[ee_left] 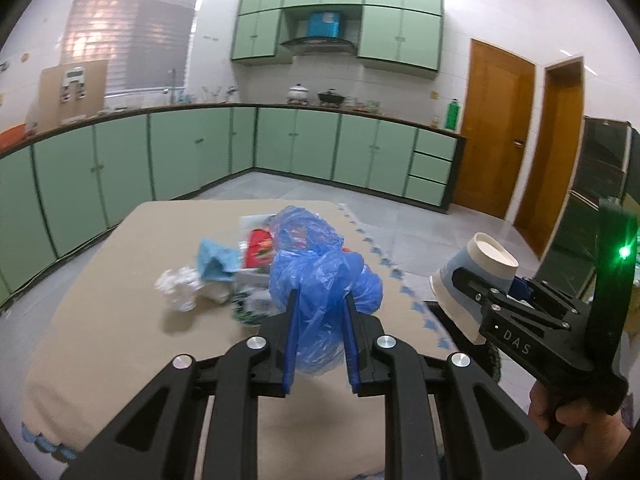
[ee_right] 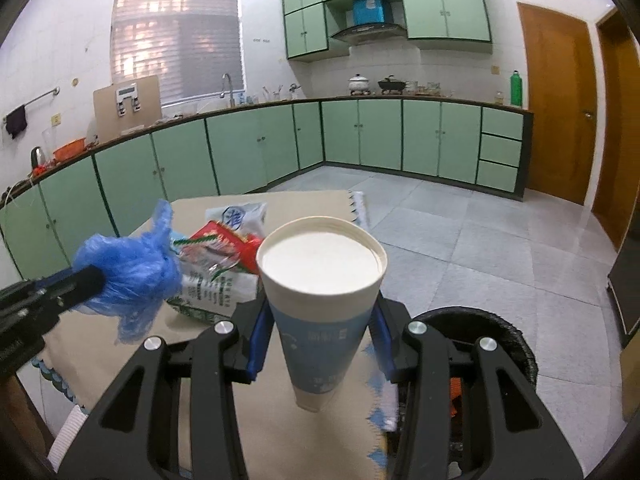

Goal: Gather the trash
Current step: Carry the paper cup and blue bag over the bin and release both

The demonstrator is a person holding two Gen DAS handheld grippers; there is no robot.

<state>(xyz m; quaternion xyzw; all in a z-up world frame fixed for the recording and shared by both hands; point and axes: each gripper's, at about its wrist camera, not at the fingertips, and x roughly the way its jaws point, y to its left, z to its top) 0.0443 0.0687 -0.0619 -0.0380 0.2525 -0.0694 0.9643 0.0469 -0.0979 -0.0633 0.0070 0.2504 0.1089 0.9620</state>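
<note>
The left gripper (ee_left: 320,320) is pinching a crumpled blue plastic bag (ee_left: 320,276), held up above the table (ee_left: 112,320). The right gripper (ee_right: 316,340) is clamped on a paper cup (ee_right: 320,300), also lifted off the table and near its right edge. Behind the bag, wrappers (ee_left: 258,248) and crumpled white paper (ee_left: 180,288) lie heaped on the table, and a black bin (ee_right: 500,340) sits beside the table's right edge.

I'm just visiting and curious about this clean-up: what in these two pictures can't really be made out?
- Trash bin, right wrist view: the right gripper and paper cup hide most of its inside.
- Wrappers, left wrist view: blurred, partly behind the blue plastic bag in the left gripper.
- Print on the wrappers: too small to read.
</note>
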